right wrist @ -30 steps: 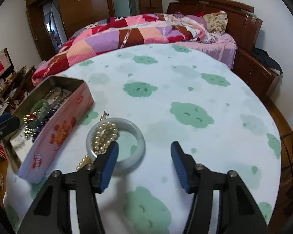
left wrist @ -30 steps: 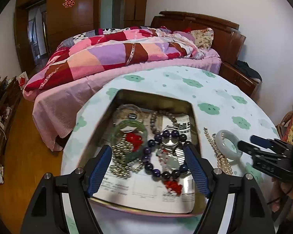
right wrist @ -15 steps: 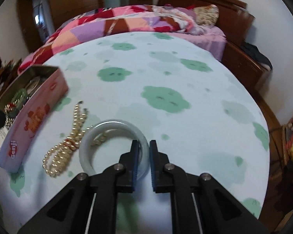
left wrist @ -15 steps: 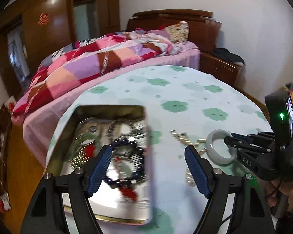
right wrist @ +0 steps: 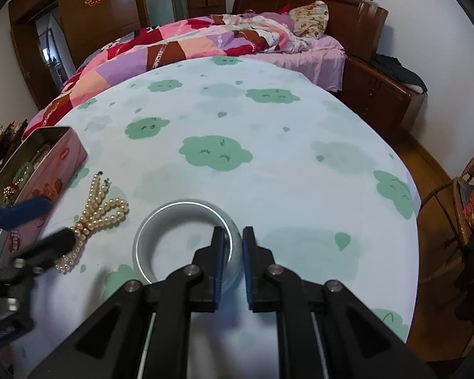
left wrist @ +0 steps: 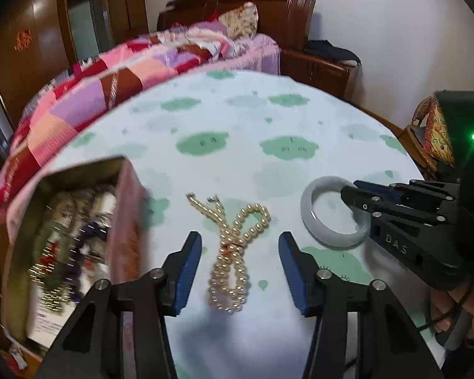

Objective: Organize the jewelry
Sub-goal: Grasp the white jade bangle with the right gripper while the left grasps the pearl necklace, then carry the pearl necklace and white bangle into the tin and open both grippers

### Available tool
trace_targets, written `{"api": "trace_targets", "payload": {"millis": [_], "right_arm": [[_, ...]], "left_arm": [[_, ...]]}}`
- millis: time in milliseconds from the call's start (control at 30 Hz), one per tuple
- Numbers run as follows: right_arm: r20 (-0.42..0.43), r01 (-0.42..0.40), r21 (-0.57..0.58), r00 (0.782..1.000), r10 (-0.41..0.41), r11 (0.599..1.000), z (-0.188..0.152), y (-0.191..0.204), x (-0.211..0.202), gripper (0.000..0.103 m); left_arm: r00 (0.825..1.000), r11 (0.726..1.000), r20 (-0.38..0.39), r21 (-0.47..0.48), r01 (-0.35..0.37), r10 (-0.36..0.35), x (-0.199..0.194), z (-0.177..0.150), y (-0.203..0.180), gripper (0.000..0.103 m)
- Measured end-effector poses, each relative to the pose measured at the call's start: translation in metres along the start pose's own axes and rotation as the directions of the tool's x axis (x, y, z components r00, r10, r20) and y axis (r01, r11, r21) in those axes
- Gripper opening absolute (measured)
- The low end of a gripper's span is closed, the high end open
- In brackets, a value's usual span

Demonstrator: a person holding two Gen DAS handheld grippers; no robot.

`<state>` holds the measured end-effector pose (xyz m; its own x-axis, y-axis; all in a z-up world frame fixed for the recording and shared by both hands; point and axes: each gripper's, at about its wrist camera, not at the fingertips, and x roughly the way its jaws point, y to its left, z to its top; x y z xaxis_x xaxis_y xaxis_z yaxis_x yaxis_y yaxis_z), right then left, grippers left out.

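- Bangle (right wrist: 186,218), pale grey-green, flat on the cloud-print tablecloth (right wrist: 268,170), near rim pinched by the right gripper (right wrist: 230,262).
- Pearl necklace (left wrist: 233,252) bunched up just left of it, sitting between the wide-spread fingers of the left gripper (left wrist: 240,271), not touched.
- Pink tin (right wrist: 44,173) of other jewelry further left, near the table edge.

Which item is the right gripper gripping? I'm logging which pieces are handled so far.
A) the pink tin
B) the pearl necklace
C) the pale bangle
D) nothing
C: the right gripper has its fingers closed on the rim of the pale bangle, one inside the ring and one outside, while the pearl necklace lies loose on the tablecloth between the open fingers of the left gripper.
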<state>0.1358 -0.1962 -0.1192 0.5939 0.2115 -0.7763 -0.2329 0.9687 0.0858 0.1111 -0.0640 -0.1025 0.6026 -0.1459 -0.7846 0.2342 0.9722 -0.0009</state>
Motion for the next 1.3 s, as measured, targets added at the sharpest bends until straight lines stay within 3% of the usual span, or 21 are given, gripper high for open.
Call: {"api": "trace_targets", "payload": {"millis": [267, 333, 367, 500, 633, 900, 1300], "right_arm": [[0.001, 0.001, -0.044, 1.000, -0.001, 0.999, 0.000, 0.007, 0.002, 0.015], [0.004, 0.003, -0.054, 1.000, -0.003, 0.999, 0.000, 0.009, 0.002, 0.014], [0.008, -0.005, -0.055, 1.000, 0.005, 0.998, -0.001, 0.009, 0.001, 0.014], [0.051, -0.024, -0.055, 0.998, 0.027, 0.998, -0.003, 0.009, -0.007, 0.013], [0.077, -0.069, -0.036, 0.994, 0.072, 0.997, -0.002, 0.008, -0.012, 0.013], [0.124, -0.142, -0.022, 0.982, 0.144, 0.990, 0.010, 0.018, -0.034, 0.013], [0.175, -0.234, -0.060, 0.955, 0.241, 0.970, 0.025, 0.046, -0.061, 0.013]], "left_arm": [[0.998, 1.000, -0.054, -0.014, 0.023, -0.024, 0.023, -0.005, 0.001, 0.036], [0.999, 1.000, -0.047, -0.008, 0.022, -0.022, 0.023, -0.006, 0.000, 0.013], [0.998, 0.999, -0.047, -0.015, 0.037, -0.037, 0.022, -0.006, 0.001, 0.011], [0.999, 0.999, -0.023, -0.011, 0.033, -0.033, 0.015, -0.007, 0.002, 0.010], [0.999, 1.000, 0.047, -0.005, 0.010, -0.010, -0.008, -0.006, 0.002, 0.010], [0.984, 1.000, 0.178, -0.025, 0.017, -0.012, -0.067, 0.002, 0.013, 0.010], [0.968, 0.990, 0.244, -0.141, -0.016, 0.050, -0.114, 0.005, 0.069, 0.010]]}}
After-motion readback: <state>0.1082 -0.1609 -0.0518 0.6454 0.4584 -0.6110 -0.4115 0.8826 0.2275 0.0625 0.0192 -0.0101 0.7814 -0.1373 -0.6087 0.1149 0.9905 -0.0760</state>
